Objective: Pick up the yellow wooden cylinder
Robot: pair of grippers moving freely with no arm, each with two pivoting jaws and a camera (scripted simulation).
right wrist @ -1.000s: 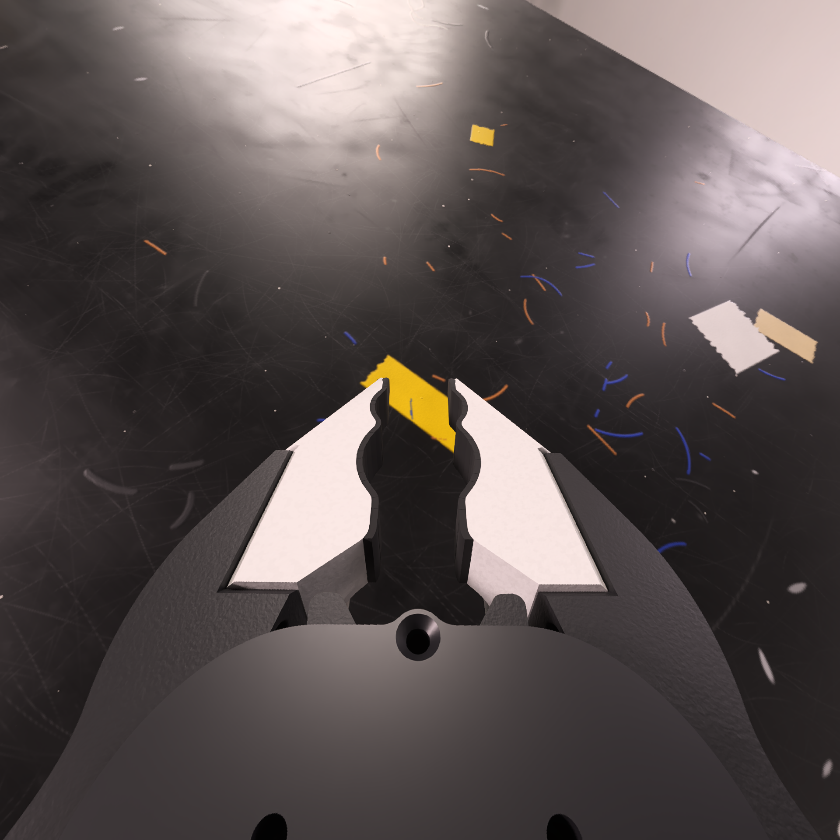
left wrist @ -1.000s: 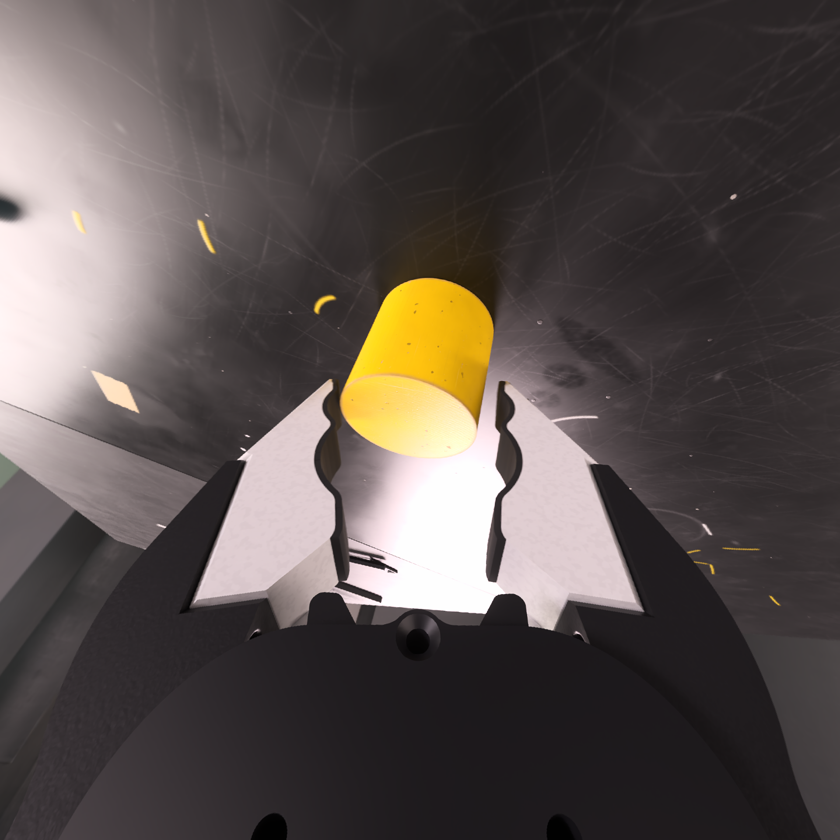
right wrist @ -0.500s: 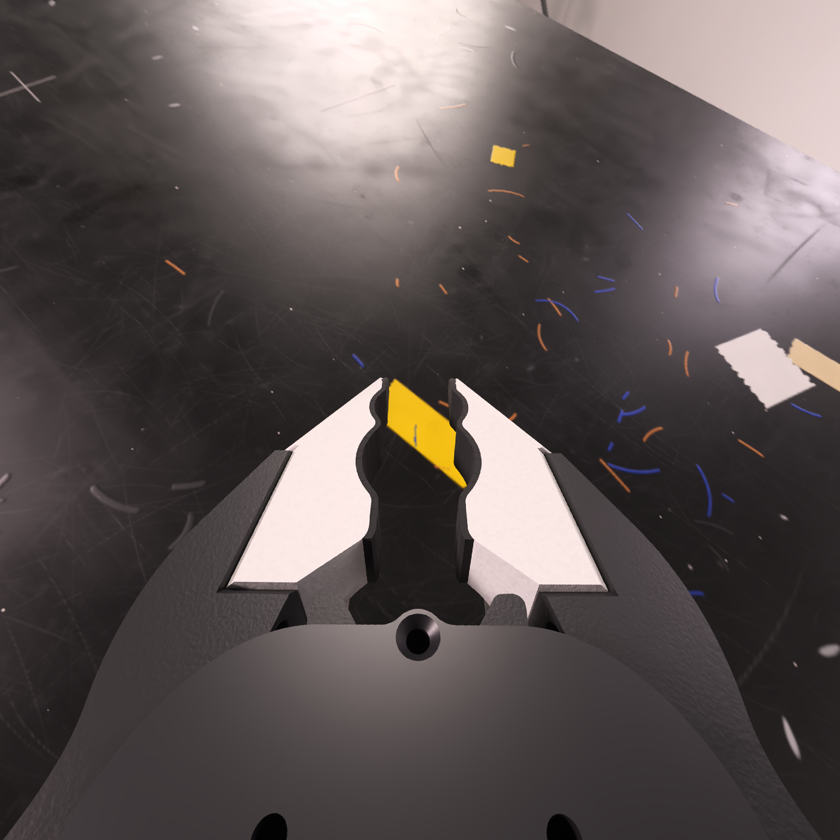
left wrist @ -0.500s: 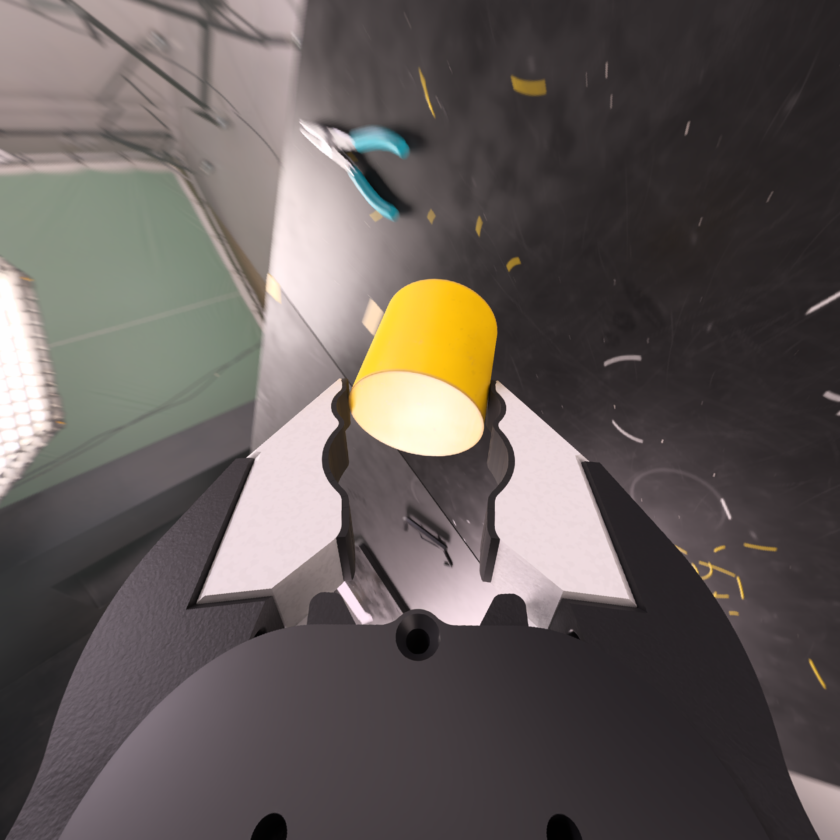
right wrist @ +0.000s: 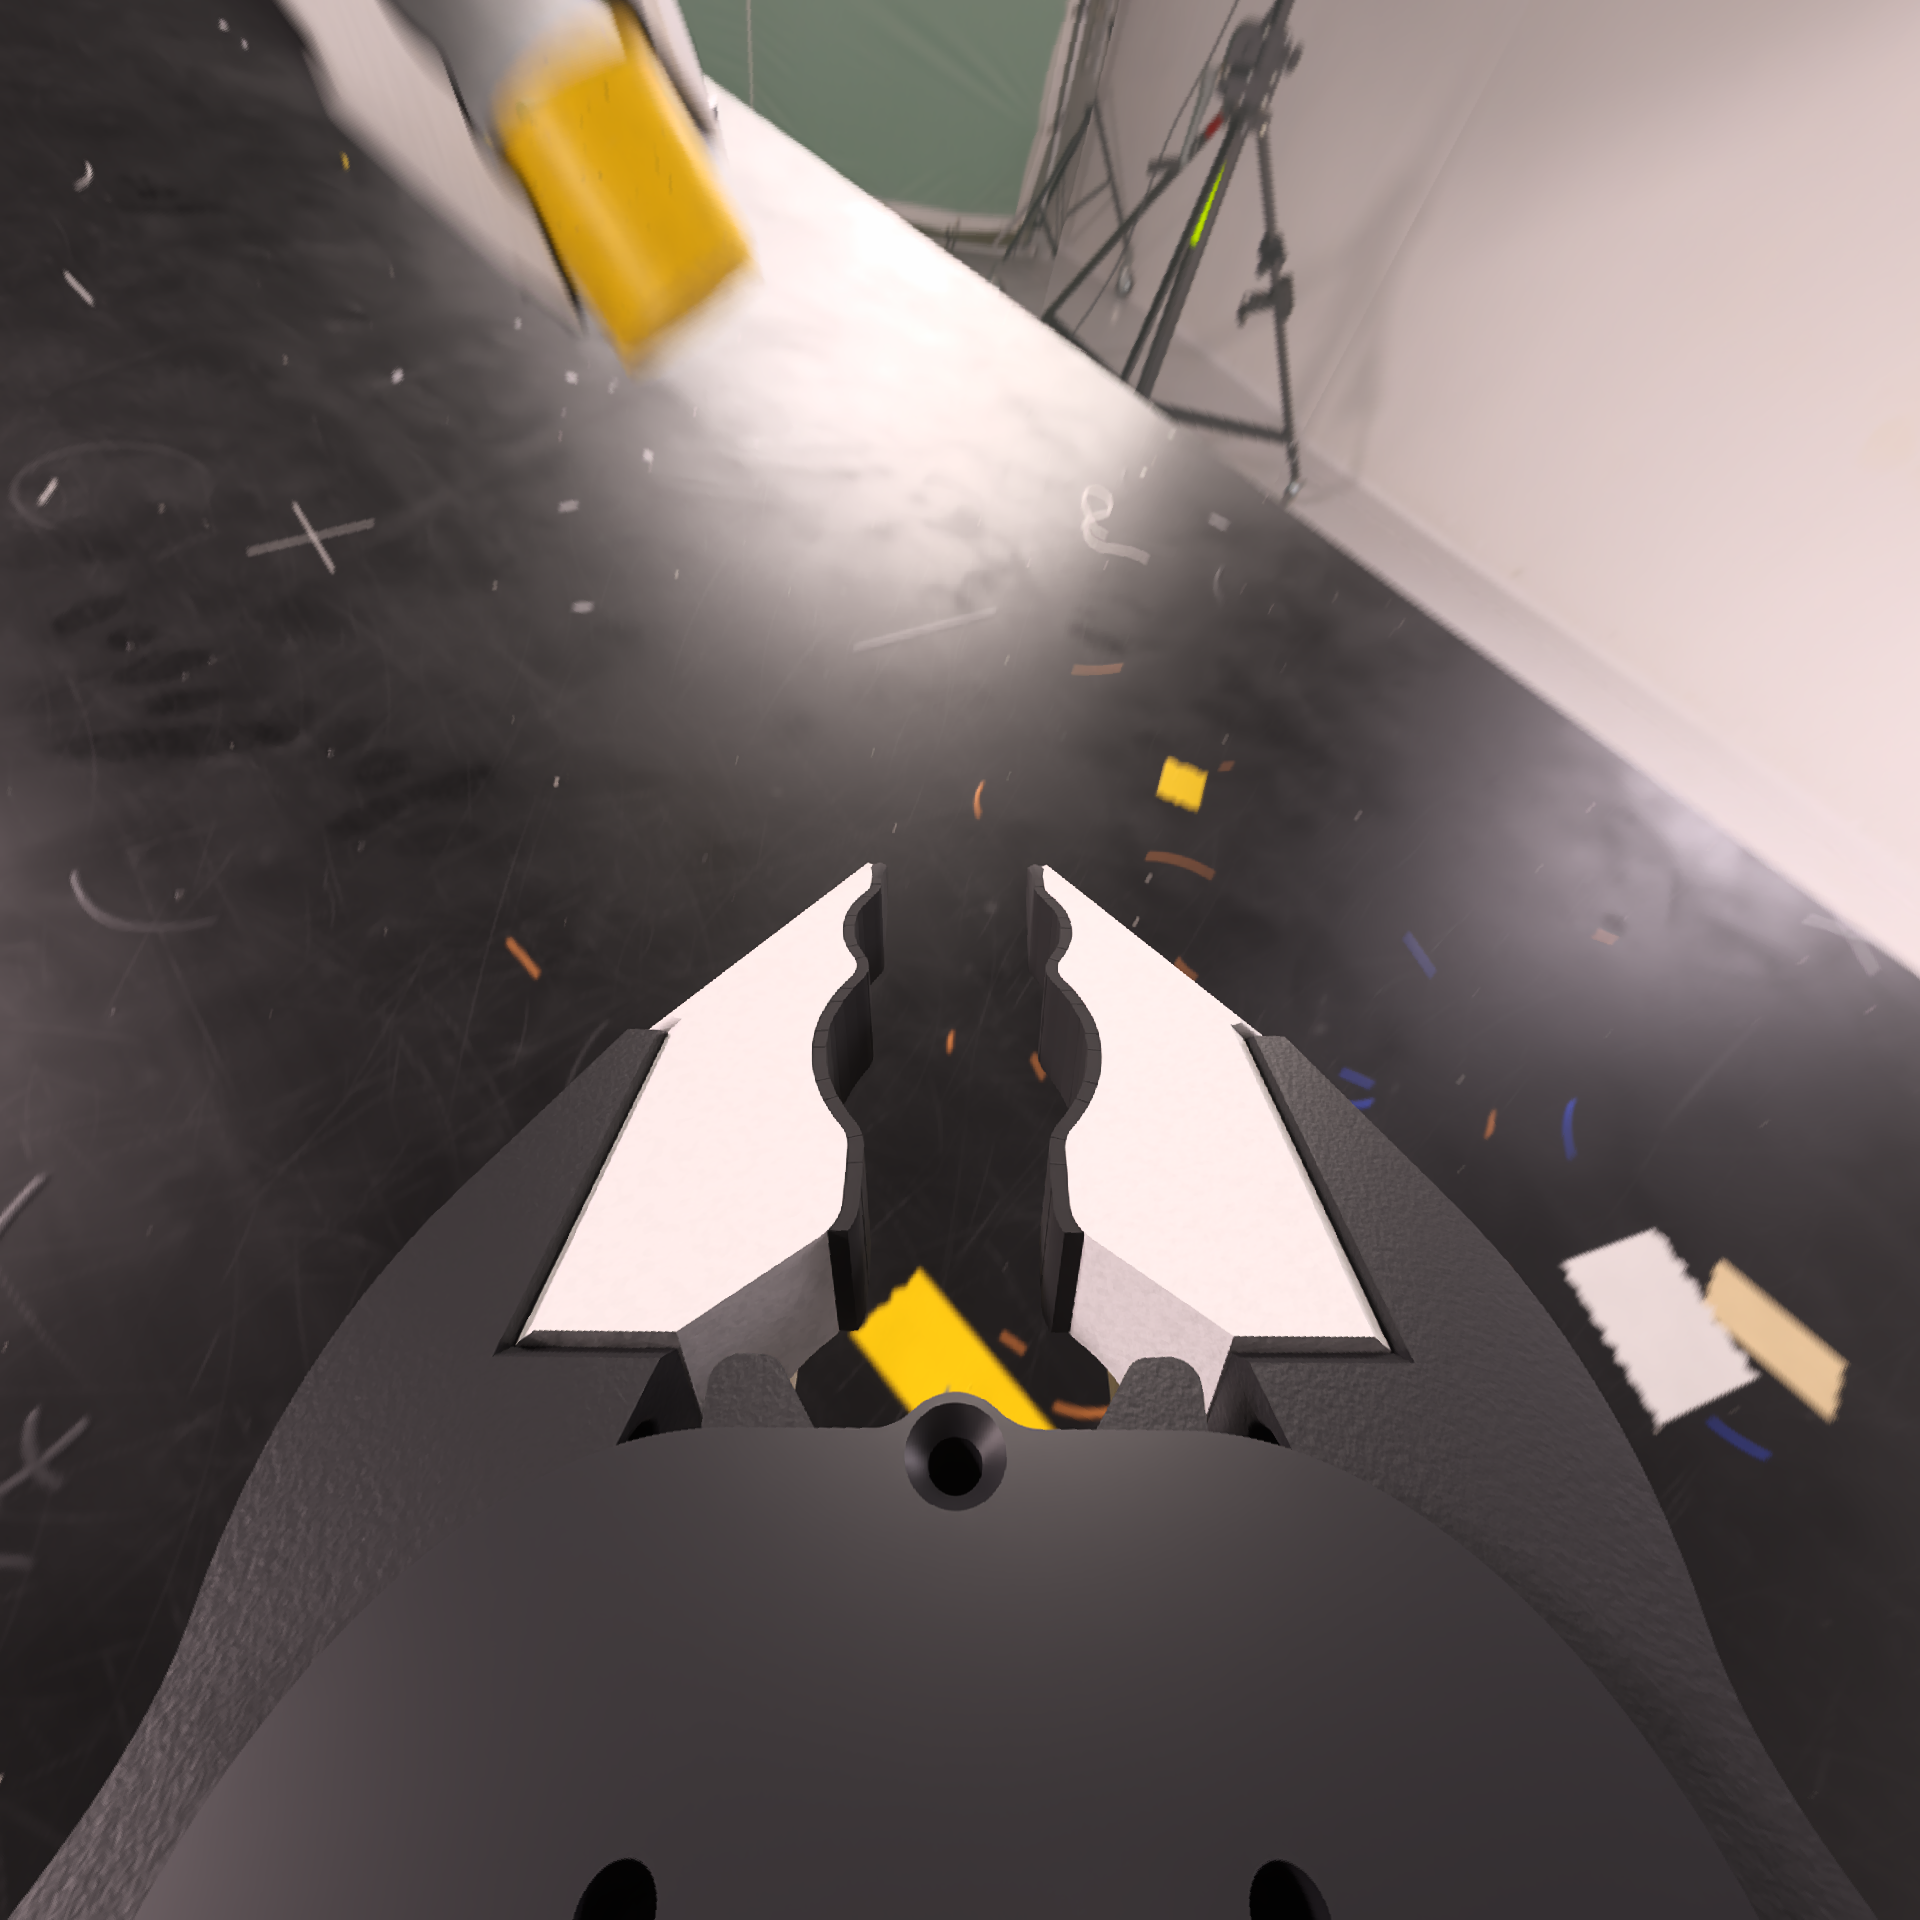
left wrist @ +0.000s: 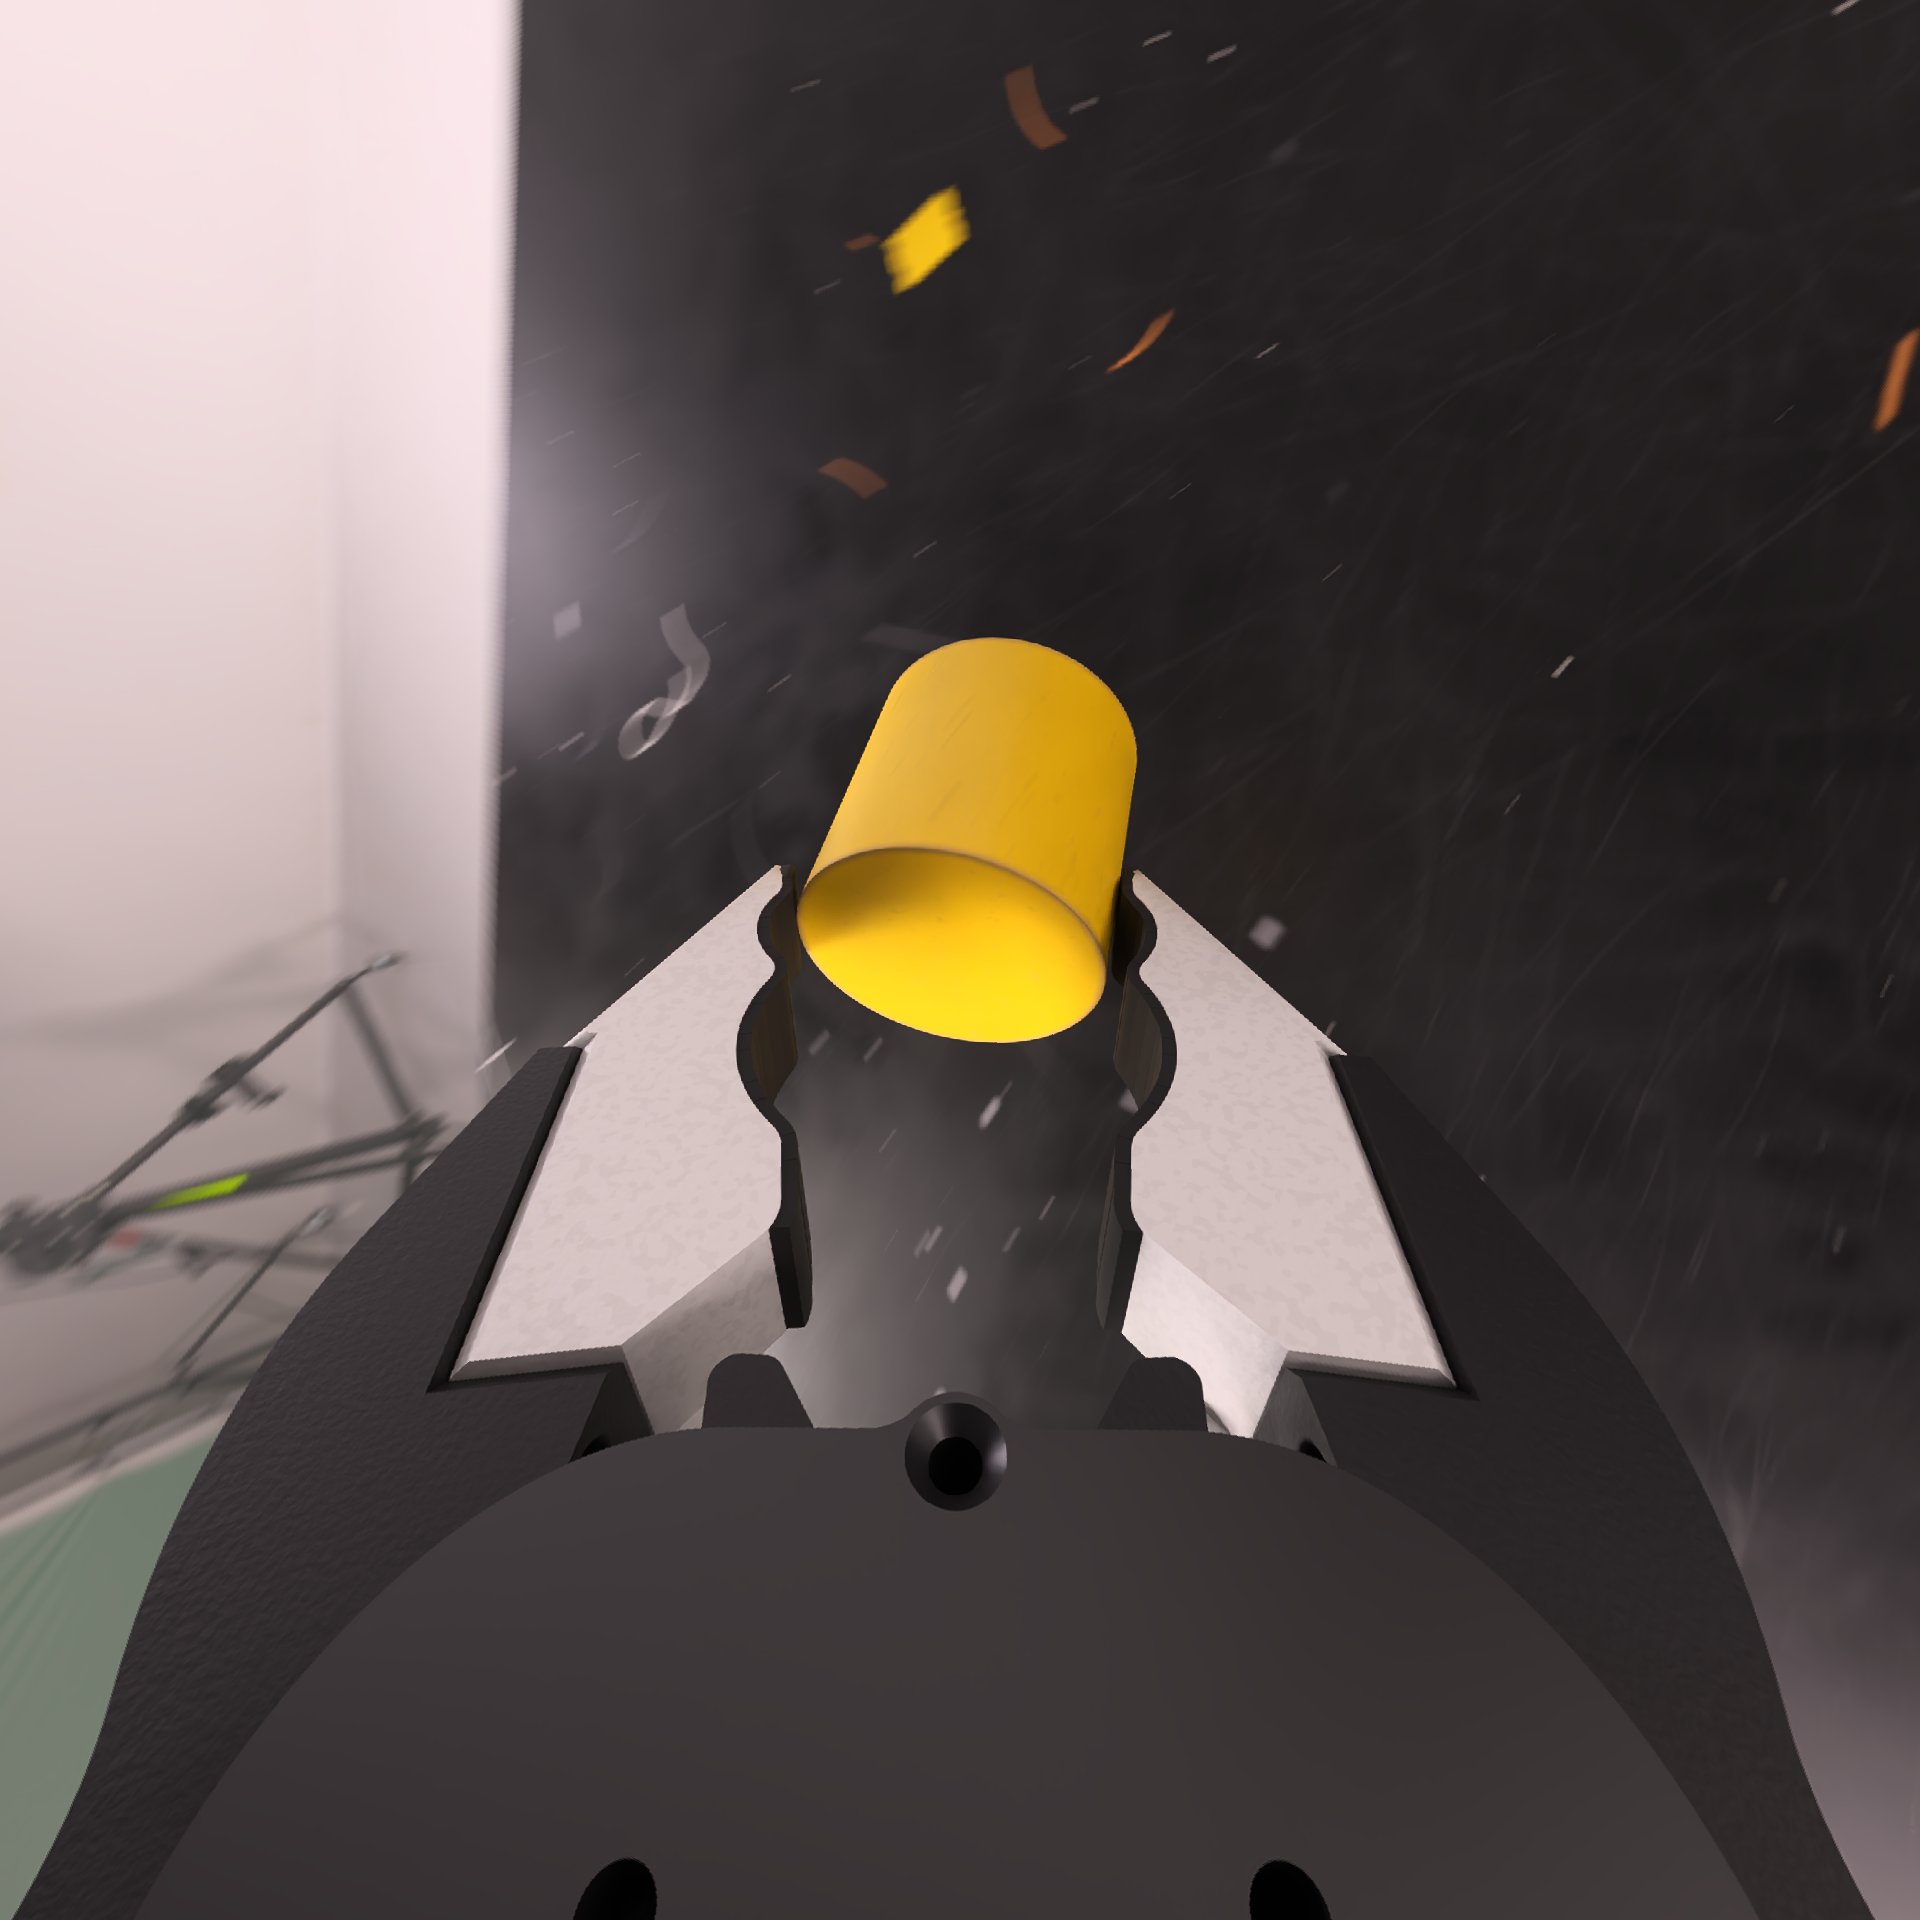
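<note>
The yellow wooden cylinder (left wrist: pixel 977 831) sits clamped between the fingertips of my left gripper (left wrist: pixel 956 914), held up off the black table, its flat end facing the camera. In the right wrist view the same cylinder (right wrist: pixel 623 177) shows blurred at the top left, high above the table, in the other gripper's pale fingers (right wrist: pixel 416 114). My right gripper (right wrist: pixel 956 904) has a narrow gap between its fingers with nothing in it, and hovers over the table.
The scratched black table (right wrist: pixel 416 779) bears scattered paper scraps: a yellow strip (right wrist: pixel 935 1351) under my right gripper, a small yellow square (right wrist: pixel 1181 781), white (right wrist: pixel 1652 1325) and tan (right wrist: pixel 1777 1335) tape pieces at right. The table edge and a tripod (right wrist: pixel 1236 208) lie beyond.
My left gripper has swung and lifted with the cylinder held; its view now faces another part of the table and a pale wall. My right gripper tilted up, so the far edge and the raised cylinder came into view.
</note>
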